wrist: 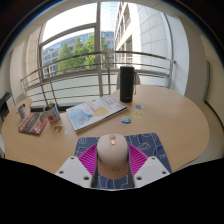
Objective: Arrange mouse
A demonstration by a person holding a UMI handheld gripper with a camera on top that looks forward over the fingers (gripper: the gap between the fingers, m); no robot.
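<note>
In the gripper view, the gripper (pixel 112 165) is reaching forward over a round wooden worktop (pixel 170 115), and its jaws are standing fairly narrow around a pale mouse (pixel 112 156), whose rounded body is sitting between the two pink pads (pixel 90 158) at the near edge of the scene. Whether both pads are actually pressing on the shell, or the mouse is simply resting with the fingers about it, I cannot tell. The mouse is lying over a blue-grey patterned mouse mat (pixel 150 146) that is spreading to left and right under the fingers. It is looking like a light, rigid plastic thing with a smooth, curved and probably slippery back, so the best hold is likely across its flatter flanks near the middle, low down, with modest pressure so that it is not squirting forward out of the pads. Farther off, an open magazine (pixel 96 112) is lying left of centre, a dark cylindrical speaker (pixel 127 84) is standing at the far side by the railing, and some small items (pixel 35 120) are gathering at the far left. A small blue object (pixel 127 121) is sitting just beyond the mat.
</note>
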